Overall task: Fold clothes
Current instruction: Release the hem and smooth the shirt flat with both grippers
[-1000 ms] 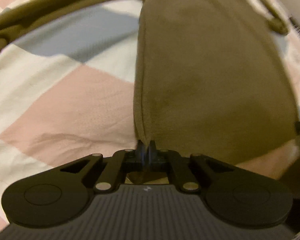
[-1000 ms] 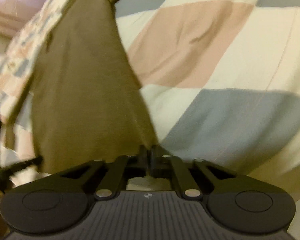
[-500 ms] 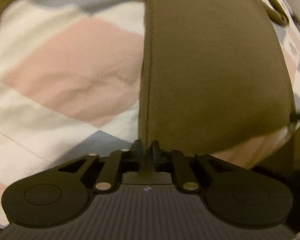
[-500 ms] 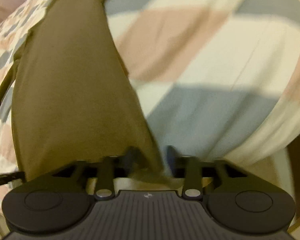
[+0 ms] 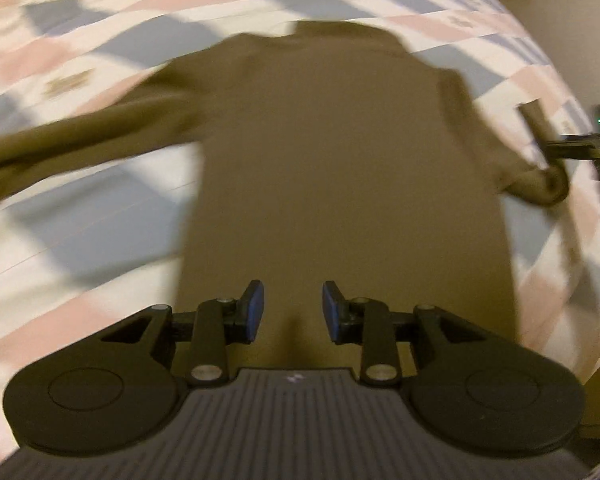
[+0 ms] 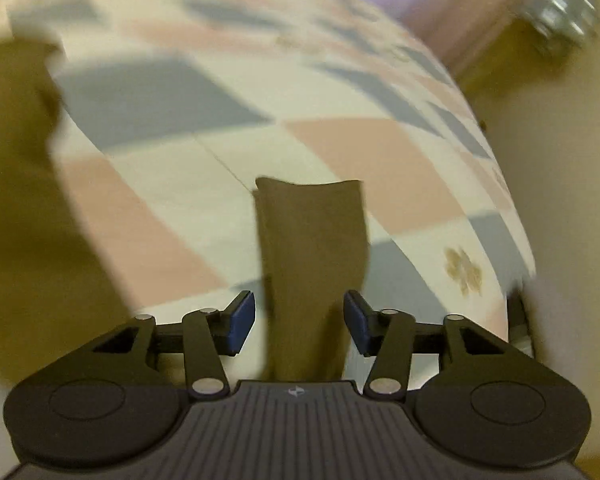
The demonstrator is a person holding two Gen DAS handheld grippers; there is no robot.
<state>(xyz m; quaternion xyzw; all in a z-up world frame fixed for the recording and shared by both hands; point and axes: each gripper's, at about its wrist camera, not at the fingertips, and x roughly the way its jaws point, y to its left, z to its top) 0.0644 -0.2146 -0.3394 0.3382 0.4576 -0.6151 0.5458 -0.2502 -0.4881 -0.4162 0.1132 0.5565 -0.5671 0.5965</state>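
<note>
Two grippers, both with fingers spread apart and clamping nothing. Left gripper (image 5: pixel 293 311): blue pads wide, above the near hem of an olive-brown shirt (image 5: pixel 340 168). Shirt: spread on a checked bedcover (image 5: pixel 100 220) in pink, grey and cream; collar at the far end, one sleeve stretched out left. Right gripper (image 6: pixel 299 322): pads parted either side of a narrow strip of the same cloth (image 6: pixel 312 248), probably the other sleeve, though the picture is blurred.
</note>
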